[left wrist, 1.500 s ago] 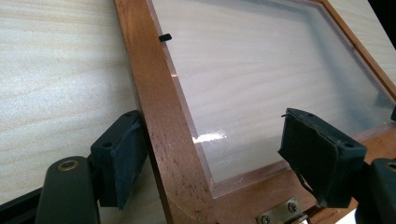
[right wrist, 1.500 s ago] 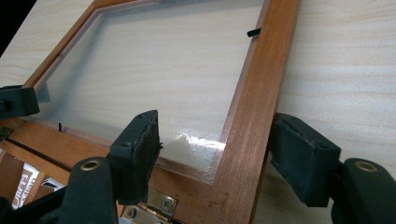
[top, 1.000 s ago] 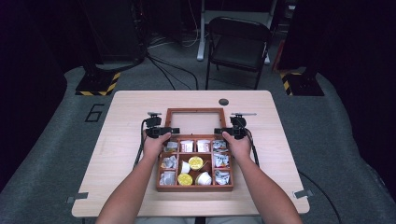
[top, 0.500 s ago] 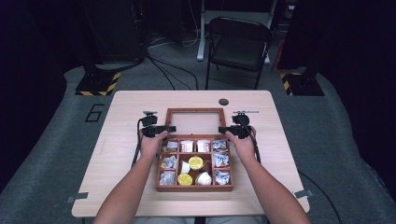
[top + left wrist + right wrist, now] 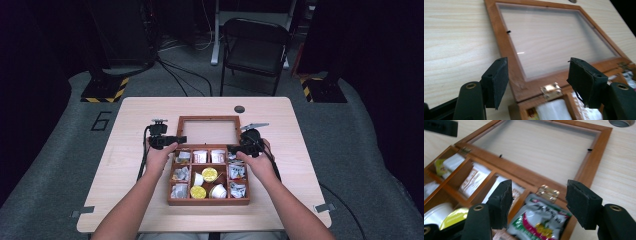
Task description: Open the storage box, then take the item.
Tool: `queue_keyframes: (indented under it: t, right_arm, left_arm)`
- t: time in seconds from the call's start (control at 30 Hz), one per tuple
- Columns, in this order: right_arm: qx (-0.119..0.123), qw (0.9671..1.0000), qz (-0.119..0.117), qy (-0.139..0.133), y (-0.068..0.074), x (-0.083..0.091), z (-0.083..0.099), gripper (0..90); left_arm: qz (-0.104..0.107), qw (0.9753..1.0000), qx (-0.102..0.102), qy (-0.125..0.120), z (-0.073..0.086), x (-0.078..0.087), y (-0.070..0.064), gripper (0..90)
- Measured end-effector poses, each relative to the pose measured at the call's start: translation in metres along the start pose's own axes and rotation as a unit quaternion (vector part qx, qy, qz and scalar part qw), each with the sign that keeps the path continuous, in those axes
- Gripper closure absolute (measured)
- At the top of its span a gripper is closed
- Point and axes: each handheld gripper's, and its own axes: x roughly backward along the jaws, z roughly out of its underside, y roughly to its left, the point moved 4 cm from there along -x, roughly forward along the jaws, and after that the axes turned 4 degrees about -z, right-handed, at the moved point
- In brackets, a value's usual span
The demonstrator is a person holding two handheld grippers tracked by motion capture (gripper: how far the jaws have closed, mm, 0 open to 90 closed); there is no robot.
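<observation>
A wooden compartment box (image 5: 172,185) sits mid-table, holding packets, white cups and yellow-lidded cups (image 5: 209,174). Its glass-paned lid (image 5: 207,131) lies open flat behind it. My left gripper (image 5: 180,140) is at the box's back left corner, open. In the left gripper view its jaws (image 5: 539,83) straddle the lid frame (image 5: 506,50) and a brass hinge (image 5: 551,90), touching nothing. My right gripper (image 5: 232,148) is at the back right corner, open. Its jaws (image 5: 541,203) hover over a hinge (image 5: 548,192) and a green and red packet (image 5: 539,221).
The light wood table (image 5: 140,115) has bare room left, right and behind the box. A dark round grommet (image 5: 239,109) sits near the far edge. Beyond the table stands a black folding chair (image 5: 255,47). The other gripper's jaw (image 5: 440,126) shows far off.
The right gripper has turned and drifted slightly inward and nearer, over the box's back right corner. The left gripper has barely moved. The box and lid are unchanged.
</observation>
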Motion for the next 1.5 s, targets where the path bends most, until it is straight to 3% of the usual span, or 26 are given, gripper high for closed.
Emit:
queue_keyframes:
  t: [0.2,0.4,0.5,0.63,0.8,1.2,1.5]
  right_arm:
    - [0.027,0.9995,-0.016,0.001,0.031,0.006,0.009,37.1]
    - [0.055,0.9974,-0.042,0.018,0.065,0.006,0.022,38.7]
    - [0.069,0.9963,-0.047,0.023,0.075,0.005,0.026,39.1]
    - [0.067,0.9955,-0.062,0.026,0.086,0.003,0.032,39.1]
    - [0.081,0.9942,-0.062,0.035,0.095,-0.003,0.040,38.5]
    - [0.080,0.9923,-0.064,0.071,0.094,-0.021,0.054,35.2]
    - [0.086,0.9914,-0.055,0.082,0.098,-0.031,0.054,32.1]
  left_arm:
    - [0.008,0.9998,-0.020,-0.002,0.012,0.013,-0.010,33.1]
    - [0.022,0.9995,-0.020,-0.013,0.023,0.029,-0.012,33.1]
    - [0.028,0.9992,-0.018,-0.022,0.028,0.036,-0.012,33.1]
    - [0.019,0.9991,-0.031,-0.022,0.030,0.042,-0.012,33.1]
    - [0.017,0.9987,-0.037,-0.032,0.031,0.050,-0.014,33.1]
    - [0.014,0.9989,-0.035,-0.029,0.039,0.055,-0.012,33.1]
    - [0.015,0.9987,-0.036,-0.033,0.041,0.057,-0.013,33.1]
